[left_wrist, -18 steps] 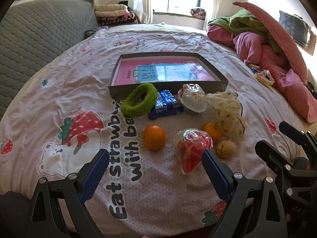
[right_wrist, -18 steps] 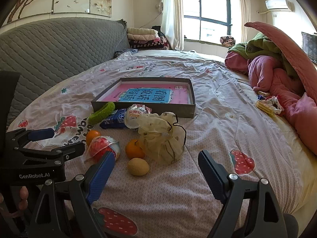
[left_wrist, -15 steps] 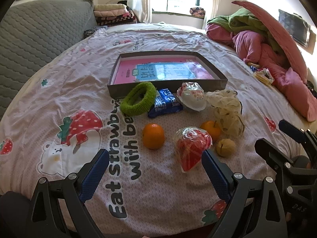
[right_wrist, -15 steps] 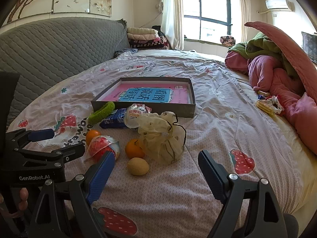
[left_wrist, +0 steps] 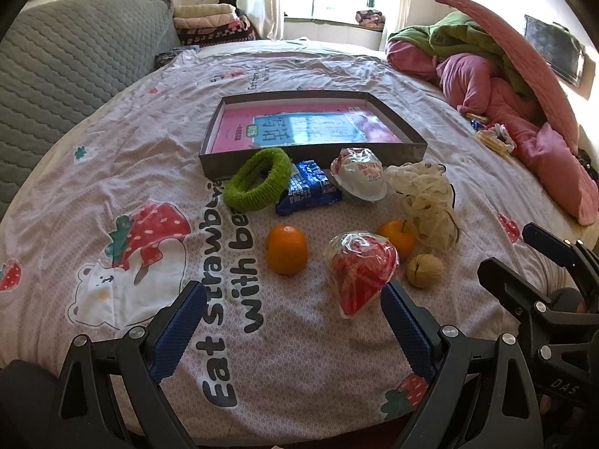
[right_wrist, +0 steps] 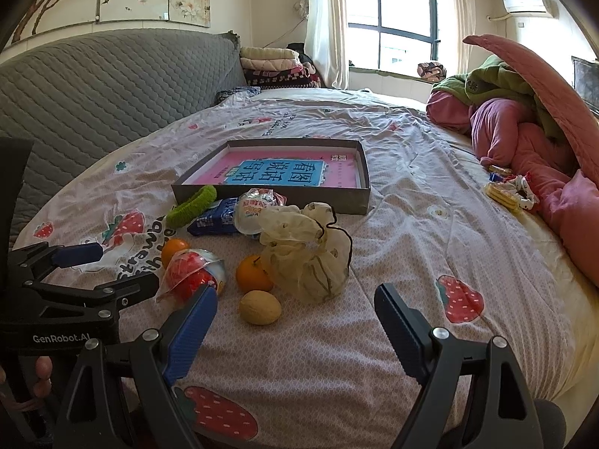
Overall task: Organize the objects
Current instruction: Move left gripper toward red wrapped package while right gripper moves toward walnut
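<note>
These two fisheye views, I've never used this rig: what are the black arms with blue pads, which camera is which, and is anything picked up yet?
They are two handheld grippers, one in each of a person's hands, each with a camera looking along its fingers. One view is from the left gripper, the other from the right gripper; each shows the other at its edge. Both are open and hold nothing. On the bedspread sit a shallow box with a book inside, and in front of it a green ring, blue packet, white wrapped snack, cream scrunchie, two oranges, red wrapped snack and walnut.
</note>
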Demonstrator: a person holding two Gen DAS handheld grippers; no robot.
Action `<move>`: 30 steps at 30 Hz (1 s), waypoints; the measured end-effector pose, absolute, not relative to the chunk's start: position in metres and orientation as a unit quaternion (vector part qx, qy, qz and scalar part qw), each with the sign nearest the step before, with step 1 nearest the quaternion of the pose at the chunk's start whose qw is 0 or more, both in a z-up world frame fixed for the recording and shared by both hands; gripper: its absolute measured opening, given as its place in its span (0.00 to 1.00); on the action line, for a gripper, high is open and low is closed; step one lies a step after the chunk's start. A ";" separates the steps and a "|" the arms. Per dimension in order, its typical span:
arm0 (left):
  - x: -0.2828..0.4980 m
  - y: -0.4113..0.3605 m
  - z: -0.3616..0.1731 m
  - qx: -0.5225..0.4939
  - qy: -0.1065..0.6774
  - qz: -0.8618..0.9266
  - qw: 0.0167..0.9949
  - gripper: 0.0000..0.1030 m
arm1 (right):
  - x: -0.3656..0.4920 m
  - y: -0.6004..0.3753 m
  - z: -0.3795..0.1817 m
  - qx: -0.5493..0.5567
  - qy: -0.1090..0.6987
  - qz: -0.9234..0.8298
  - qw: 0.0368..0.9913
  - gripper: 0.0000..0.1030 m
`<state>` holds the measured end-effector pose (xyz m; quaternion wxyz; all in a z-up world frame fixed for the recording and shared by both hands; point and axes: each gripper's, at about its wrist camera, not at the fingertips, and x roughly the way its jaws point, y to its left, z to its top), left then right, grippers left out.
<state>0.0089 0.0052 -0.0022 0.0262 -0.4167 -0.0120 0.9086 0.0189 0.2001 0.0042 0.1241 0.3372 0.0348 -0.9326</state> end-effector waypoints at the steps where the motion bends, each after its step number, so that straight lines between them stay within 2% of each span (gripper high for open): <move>1: 0.009 0.005 -0.003 -0.418 -0.011 0.908 0.026 0.92 | 0.019 0.201 0.004 0.339 0.035 -0.932 0.125 0.83; 23: 0.014 0.021 -0.019 -0.449 0.002 0.891 0.066 0.92 | 0.014 0.211 -0.019 0.391 0.036 -0.911 0.127 0.83; 30: 0.012 0.014 -0.014 -0.438 -0.040 0.893 0.094 0.92 | 0.011 0.214 -0.023 0.397 0.022 -0.908 0.133 0.83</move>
